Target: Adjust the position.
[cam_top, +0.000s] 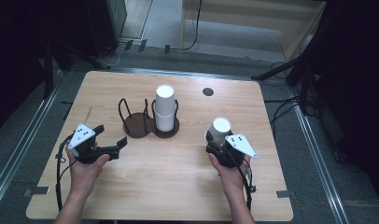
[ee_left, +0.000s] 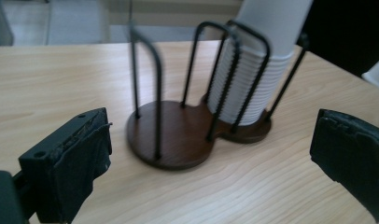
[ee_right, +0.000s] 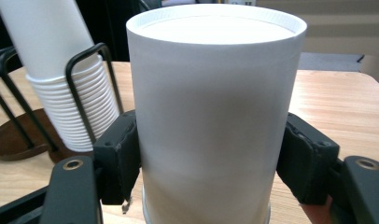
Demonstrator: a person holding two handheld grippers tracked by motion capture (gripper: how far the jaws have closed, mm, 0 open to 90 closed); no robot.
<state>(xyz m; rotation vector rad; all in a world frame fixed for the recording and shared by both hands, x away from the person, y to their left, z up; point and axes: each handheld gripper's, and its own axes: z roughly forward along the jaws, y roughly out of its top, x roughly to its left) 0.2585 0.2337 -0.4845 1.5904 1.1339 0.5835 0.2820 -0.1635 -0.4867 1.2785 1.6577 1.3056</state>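
High view: looked forward and down from above the person's side, far enough to take in the whole table (cam_top: 178, 186), with the cup rack (cam_top: 148, 125) near centre and floor beyond at 12 o'clock
Left gripper view: sat low and close over the tabletop, looked along its own jaws toward the cup rack (ee_left: 178, 135), the cup stack (ee_left: 253, 79) at 1 o'clock
Right gripper view: sat low, very near the held cup (ee_right: 211, 116) at centre, the cup stack (ee_right: 66, 79) at 10 o'clock
Shared by all three: the rack, the stack and the wooden top
Shared by high and right: the held cup (cam_top: 219, 129)
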